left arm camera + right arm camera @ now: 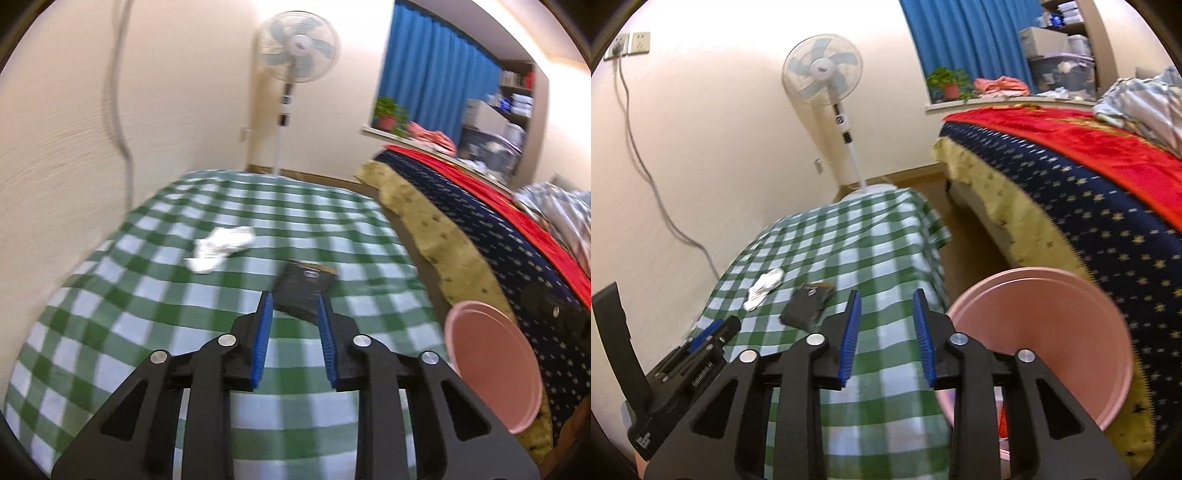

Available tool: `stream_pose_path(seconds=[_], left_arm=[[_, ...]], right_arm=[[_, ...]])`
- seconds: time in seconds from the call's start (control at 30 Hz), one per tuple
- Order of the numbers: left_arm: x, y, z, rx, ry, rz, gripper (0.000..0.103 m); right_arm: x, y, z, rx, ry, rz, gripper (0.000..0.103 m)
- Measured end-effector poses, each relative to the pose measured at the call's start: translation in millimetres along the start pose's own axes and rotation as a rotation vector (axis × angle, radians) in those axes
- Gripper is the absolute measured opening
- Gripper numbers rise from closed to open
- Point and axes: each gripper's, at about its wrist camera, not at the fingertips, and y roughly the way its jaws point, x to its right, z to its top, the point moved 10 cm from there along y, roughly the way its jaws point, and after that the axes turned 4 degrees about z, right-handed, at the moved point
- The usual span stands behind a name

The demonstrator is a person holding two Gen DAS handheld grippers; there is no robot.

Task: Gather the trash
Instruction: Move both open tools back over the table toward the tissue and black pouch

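Observation:
A crumpled white tissue (221, 247) (764, 282) and a flat black packet (306, 280) (807, 302) lie on the table's green checked cloth (147, 295) (879, 240). My left gripper (293, 297) hovers just short of the packet, with a narrow gap between its blue pads and nothing pressed between them. In the right wrist view its body shows at the lower left (713, 332). My right gripper (886, 295) is over the table's right part, jaws apart and empty. A pink bin (495, 365) (1041, 332) stands off the table's right edge.
A bed with a starred blue cover and red blanket (480, 206) (1089, 192) runs along the right, with a strip of floor between it and the table. A standing fan (297, 48) (822, 70) is behind the table. A grey cable (646, 177) hangs down the left wall.

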Motion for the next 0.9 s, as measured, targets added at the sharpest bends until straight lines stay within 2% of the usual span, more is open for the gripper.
stream_pose_path(seconds=[0.2, 0.63, 0.67, 0.73, 0.77, 0.8, 0.87, 0.9], left_arm=[[-37, 12, 8, 0.001, -0.033, 0.069, 0.024], [-102, 34, 45, 0.034, -0.099, 0.181, 0.024], [-107, 36, 48, 0.037, -0.103, 0.19, 0.024], [-114, 39, 51, 0.04, -0.109, 0.203, 0.024], [-117, 42, 53, 0.041, -0.114, 0.208, 0.024], [-120, 44, 55, 0.041, -0.117, 0.21, 0.024], [-121, 48, 58, 0.041, -0.116, 0.21, 0.024], [-121, 48, 58, 0.041, -0.116, 0.209, 0.024]], right_arm=[[-31, 38, -11, -0.048, -0.011, 0.063, 0.022], [-97, 126, -27, -0.166, -0.029, 0.138, 0.026], [-101, 134, -30, -0.177, -0.031, 0.135, 0.027], [-106, 148, -35, -0.198, -0.035, 0.118, 0.044], [-107, 155, -36, -0.206, -0.035, 0.101, 0.058], [-107, 161, -38, -0.215, -0.033, 0.088, 0.062], [-107, 171, -42, -0.233, -0.032, 0.07, 0.063], [-105, 178, -43, -0.248, -0.036, 0.047, 0.068]])
